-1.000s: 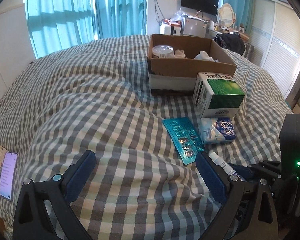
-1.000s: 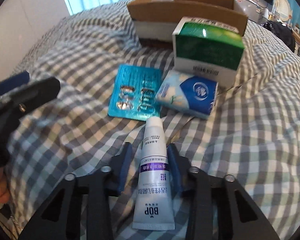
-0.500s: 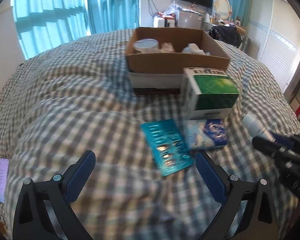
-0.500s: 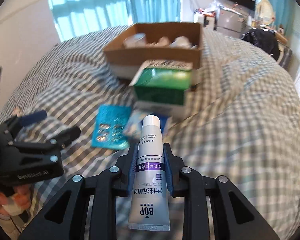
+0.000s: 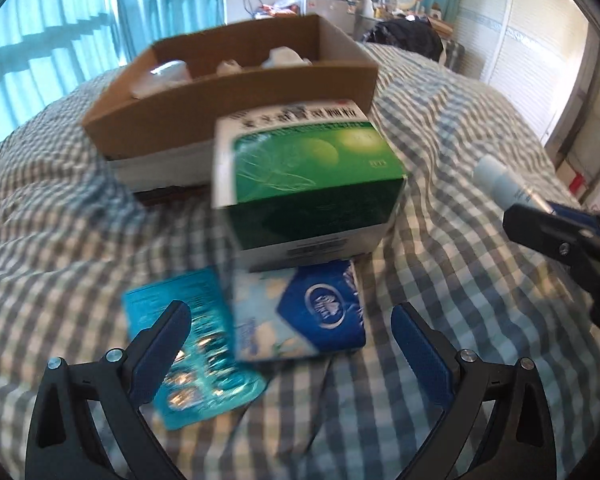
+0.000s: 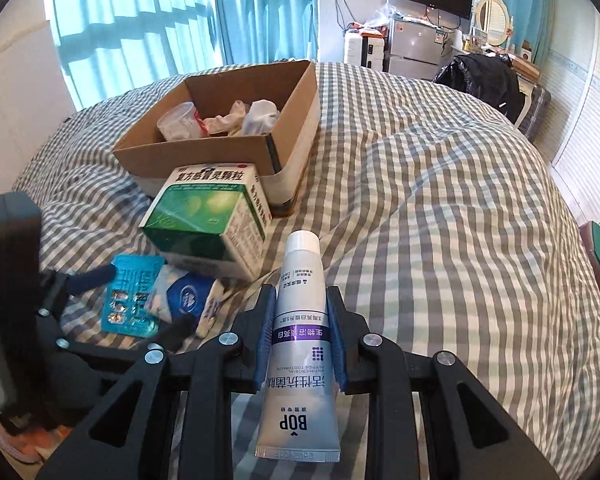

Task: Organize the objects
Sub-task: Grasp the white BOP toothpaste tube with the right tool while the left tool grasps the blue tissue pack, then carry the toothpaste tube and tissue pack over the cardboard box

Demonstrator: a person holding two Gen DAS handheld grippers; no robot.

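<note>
My right gripper [image 6: 301, 304] is shut on a white BOP toothpaste tube [image 6: 300, 312], held above the bed, cap pointing forward; the tube also shows in the left wrist view [image 5: 500, 182]. My left gripper [image 5: 290, 330] is open, low over a blue-white tissue pack [image 5: 300, 316] that lies between its fingers, beside a teal blister pack [image 5: 196, 360]. A green-white medicine box [image 5: 304, 184] stands behind them. An open cardboard box [image 6: 220, 136] holding a plastic cup and crumpled tissues sits further back.
Everything lies on a grey-white checked bedspread [image 6: 440, 208]. Behind the bed are teal curtains [image 6: 148, 20], a fridge [image 6: 412, 46], a wall TV, and a dark bag [image 6: 488, 80] at the right.
My right gripper closed on the toothpaste tube and lifted it off the bed. My left gripper moved forward and right, now straddling the tissue pack.
</note>
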